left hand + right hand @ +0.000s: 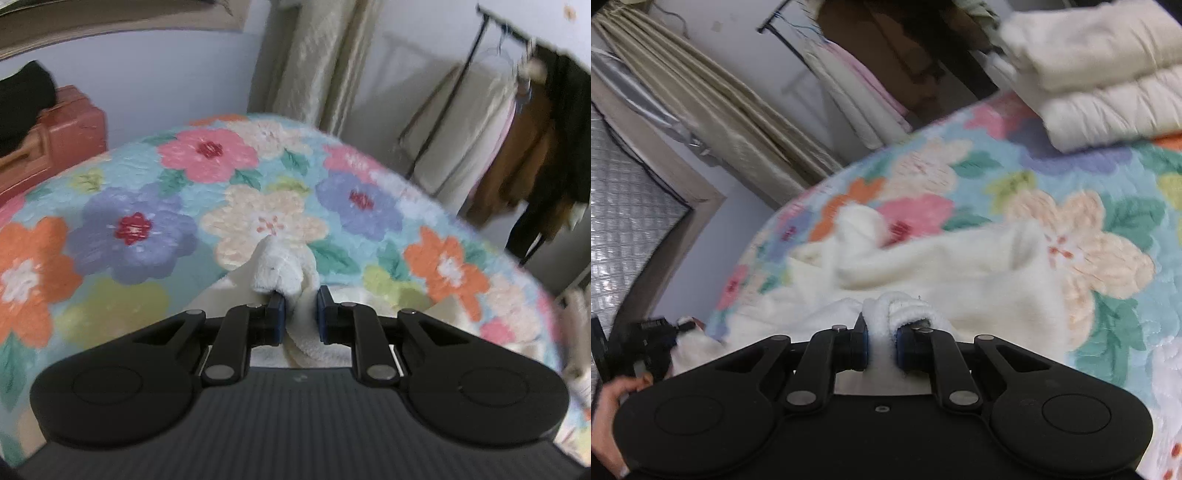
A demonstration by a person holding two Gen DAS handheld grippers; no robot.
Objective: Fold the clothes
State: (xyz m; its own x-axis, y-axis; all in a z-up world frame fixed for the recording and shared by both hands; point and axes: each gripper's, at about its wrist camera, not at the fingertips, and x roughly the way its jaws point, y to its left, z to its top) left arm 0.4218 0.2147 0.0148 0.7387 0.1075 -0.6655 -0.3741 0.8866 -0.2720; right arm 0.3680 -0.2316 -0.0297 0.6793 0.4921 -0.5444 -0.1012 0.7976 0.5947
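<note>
A fluffy white garment (942,280) lies spread and rumpled on the floral bedspread (1108,206). My right gripper (881,341) is shut on a bunched ribbed edge of it, low at the near side. My left gripper (300,310) is shut on another bunched part of the same white garment (280,273), held above the bedspread (147,206). The left gripper and the hand holding it show at the lower left of the right wrist view (646,343).
Two folded cream garments (1100,74) are stacked at the bed's far right corner. A clothes rack with hanging coats (524,140) stands beyond the bed. Curtains (713,122) hang at the wall. An orange suitcase (55,147) sits to the left.
</note>
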